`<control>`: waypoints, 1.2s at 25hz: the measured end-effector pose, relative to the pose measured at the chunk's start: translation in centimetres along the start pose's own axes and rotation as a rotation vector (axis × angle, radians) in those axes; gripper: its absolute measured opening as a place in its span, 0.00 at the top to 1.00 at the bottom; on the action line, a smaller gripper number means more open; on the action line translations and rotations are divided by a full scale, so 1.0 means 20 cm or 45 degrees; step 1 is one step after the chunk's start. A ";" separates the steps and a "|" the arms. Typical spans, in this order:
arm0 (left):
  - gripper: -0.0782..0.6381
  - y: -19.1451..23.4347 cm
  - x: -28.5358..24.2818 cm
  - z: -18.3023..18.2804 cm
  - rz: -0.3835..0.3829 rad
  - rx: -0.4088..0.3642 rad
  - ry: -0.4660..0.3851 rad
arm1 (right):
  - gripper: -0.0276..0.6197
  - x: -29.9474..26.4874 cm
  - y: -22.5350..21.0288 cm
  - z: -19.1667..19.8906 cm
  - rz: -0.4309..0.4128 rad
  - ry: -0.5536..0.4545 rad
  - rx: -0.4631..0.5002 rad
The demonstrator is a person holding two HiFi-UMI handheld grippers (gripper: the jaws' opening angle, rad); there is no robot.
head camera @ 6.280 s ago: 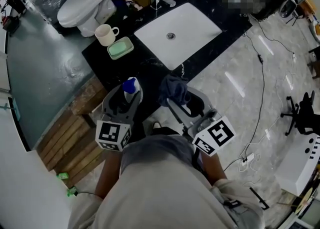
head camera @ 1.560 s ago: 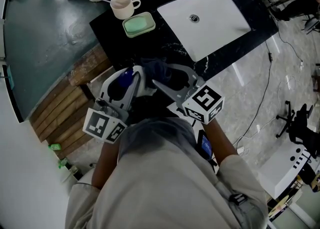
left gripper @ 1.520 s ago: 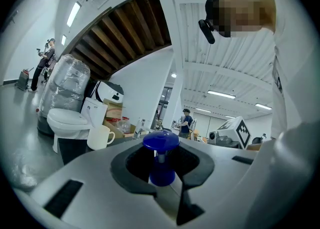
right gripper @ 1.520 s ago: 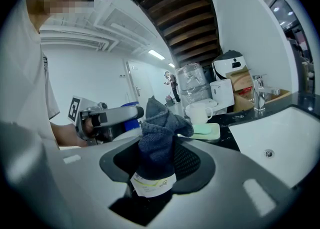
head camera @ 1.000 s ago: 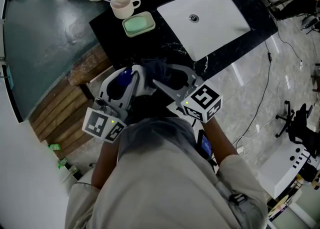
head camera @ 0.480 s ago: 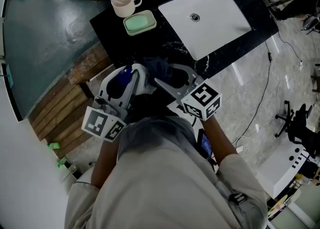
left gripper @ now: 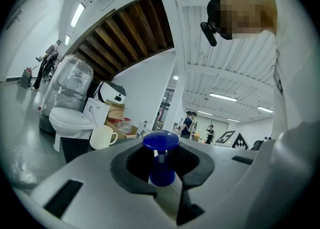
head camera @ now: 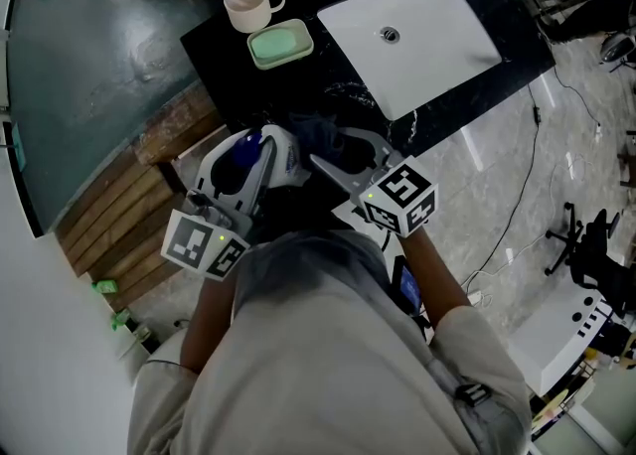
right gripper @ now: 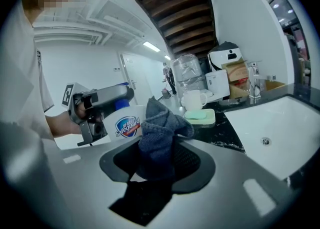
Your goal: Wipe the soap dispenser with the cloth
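My left gripper [head camera: 256, 153] is shut on the soap dispenser [head camera: 281, 159], a white bottle with a blue pump [left gripper: 160, 157]. It holds the bottle by the pump neck, above the near edge of the black counter. In the right gripper view the labelled bottle [right gripper: 126, 125] hangs from the left gripper [right gripper: 102, 100]. My right gripper [head camera: 326, 148] is shut on a dark blue-grey cloth [head camera: 310, 131]. The bunched cloth [right gripper: 161, 135] sticks out past the jaws and lies against the bottle's right side.
On the black counter [head camera: 229, 75] stand a cream cup [head camera: 248, 4] and a green soap dish [head camera: 280, 46]. A white sink [head camera: 412, 31] with a faucet [right gripper: 252, 85] lies to the right. A toilet [left gripper: 67, 118] stands beyond, wooden slats [head camera: 119, 234] to the left.
Several seconds ago the grippers were apart; now the cloth lies against the dispenser. Over the last second both grippers have hardly moved.
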State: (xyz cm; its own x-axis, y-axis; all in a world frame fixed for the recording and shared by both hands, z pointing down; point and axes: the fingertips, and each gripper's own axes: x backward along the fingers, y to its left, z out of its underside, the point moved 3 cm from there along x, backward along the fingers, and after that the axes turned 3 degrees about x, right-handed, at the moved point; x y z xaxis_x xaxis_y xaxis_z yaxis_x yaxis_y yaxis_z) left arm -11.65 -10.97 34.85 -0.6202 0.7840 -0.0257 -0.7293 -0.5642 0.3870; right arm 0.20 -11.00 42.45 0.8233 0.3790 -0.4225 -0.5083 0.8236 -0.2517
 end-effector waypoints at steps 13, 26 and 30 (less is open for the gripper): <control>0.78 0.00 -0.01 0.00 0.001 -0.005 -0.007 | 0.72 0.00 -0.03 0.11 0.021 0.053 -0.045; 0.78 0.00 0.00 0.00 0.000 -0.005 -0.014 | 0.72 0.01 0.00 0.21 0.006 0.142 -0.040; 0.78 0.00 0.00 0.00 -0.003 -0.002 -0.022 | 0.72 0.01 0.01 0.22 -0.001 0.141 -0.072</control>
State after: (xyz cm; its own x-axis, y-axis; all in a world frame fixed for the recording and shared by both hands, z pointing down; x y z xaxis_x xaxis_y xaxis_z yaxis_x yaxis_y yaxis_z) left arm -11.68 -10.94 34.88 -0.6135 0.7896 -0.0110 -0.7312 -0.5628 0.3854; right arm 1.43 -8.81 46.20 0.7924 0.3267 -0.5152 -0.5235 0.7977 -0.2994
